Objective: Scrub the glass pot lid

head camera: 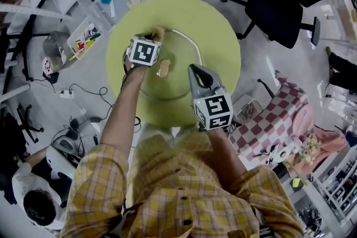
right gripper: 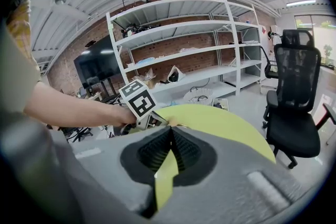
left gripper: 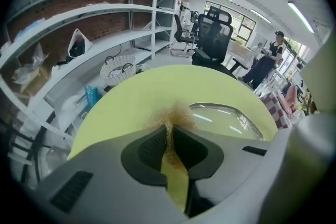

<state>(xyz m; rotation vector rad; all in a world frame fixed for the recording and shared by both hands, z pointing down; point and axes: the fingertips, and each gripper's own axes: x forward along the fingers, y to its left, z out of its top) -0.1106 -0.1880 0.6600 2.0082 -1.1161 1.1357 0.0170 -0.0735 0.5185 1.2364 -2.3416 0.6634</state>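
Round green tabletop [head camera: 223,36] carries the glass lid [head camera: 181,56], lying flat just ahead of both tools. The left hand-held gripper [left gripper: 169,131] pinches a soft scrubber [left gripper: 173,115] beside the lid's rim; the right hand-held gripper [right gripper: 170,131] is closed on nothing. Glass looks stiff, slippery and breakable, so it is best steadied by its knob [head camera: 163,68].

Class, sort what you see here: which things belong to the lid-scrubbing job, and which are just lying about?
In the job: glass pot lid; scouring pad, clamped in the left gripper; right gripper, shut and empty.
Lying about: office chair; wicker basket; checked cloth.
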